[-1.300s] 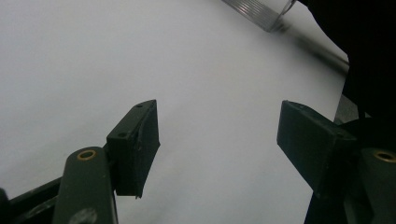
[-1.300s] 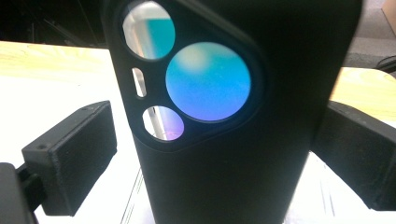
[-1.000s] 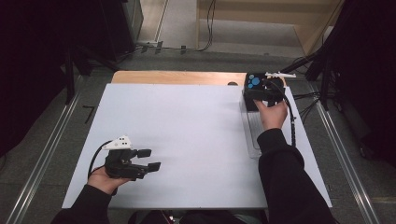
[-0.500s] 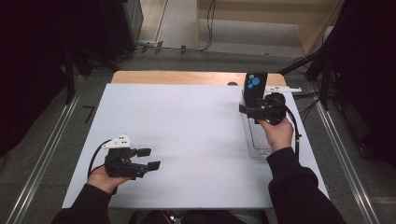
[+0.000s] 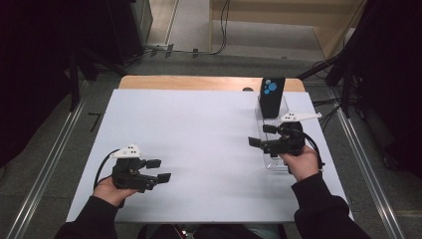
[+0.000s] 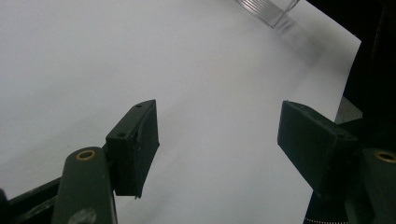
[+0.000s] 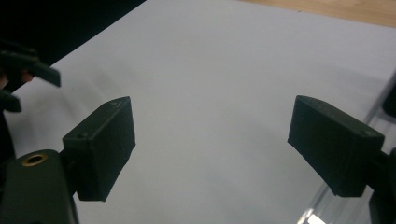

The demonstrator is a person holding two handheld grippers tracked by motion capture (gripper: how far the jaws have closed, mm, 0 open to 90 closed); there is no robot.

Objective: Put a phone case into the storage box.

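Note:
A black box with blue dots point(image 5: 271, 96) stands upright at the far end of a clear plastic tray point(image 5: 276, 163) on the right of the white tabletop point(image 5: 199, 124). My right gripper point(image 5: 260, 135) hovers over the middle of that tray, pointing left, short of the box. It is open and its jaws have just been closing a little with nothing between them point(image 7: 210, 144). My left gripper point(image 5: 159, 170) rests near the front left of the table, open and empty point(image 6: 217, 140), pointing right.
A strip of bare wood point(image 5: 199, 82) runs along the table's far edge. A corner of the clear tray point(image 6: 268, 7) appears far off in the left gripper view. The left gripper point(image 7: 28, 70) appears at the left edge of the right gripper view. Cables lie on the floor beyond the table.
My right gripper has left the black box standing in the tray and drawn back toward the person. The left hand has stayed where it was.

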